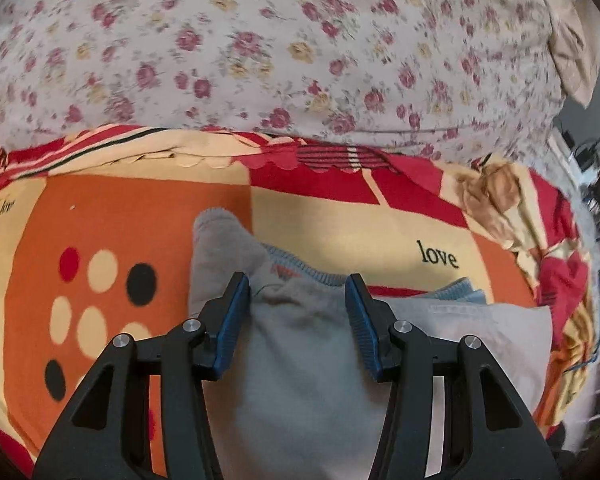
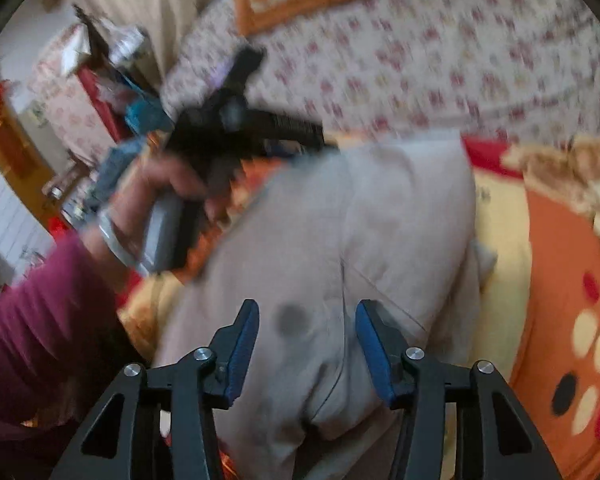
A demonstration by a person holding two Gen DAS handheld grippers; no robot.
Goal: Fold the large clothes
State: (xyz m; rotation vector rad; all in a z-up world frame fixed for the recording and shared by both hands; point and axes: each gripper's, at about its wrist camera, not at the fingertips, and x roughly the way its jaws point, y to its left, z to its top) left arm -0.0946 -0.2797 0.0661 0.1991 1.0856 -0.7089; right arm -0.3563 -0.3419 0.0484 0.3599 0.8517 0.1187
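We're on a bed [image 1: 340,40], spread with a pale sheet of small red and yellow flowers, and over its near half lies a bold blanket [image 1: 140,216] in orange, cream and red blocks, dotted with circles and printed "love". Off to the far left in the right wrist view, blurred furniture and a cluttered room edge. The grey garment [image 2: 340,240] sits folded on that blanket, long axis running from the near edge away toward the floral sheet; in the left wrist view a cuff-like end [image 1: 220,236] pokes up toward the far side, with a blue ribbed edge [image 1: 300,268] just beside it. The left claw [image 1: 298,292] hangs over the grey cloth, jaws apart, nothing pinched. The right claw [image 2: 308,316] hovers above the garment too, jaws parted and empty. A hand [image 2: 156,192] in a magenta sleeve [image 2: 40,320] grips the other tool's handle at left.
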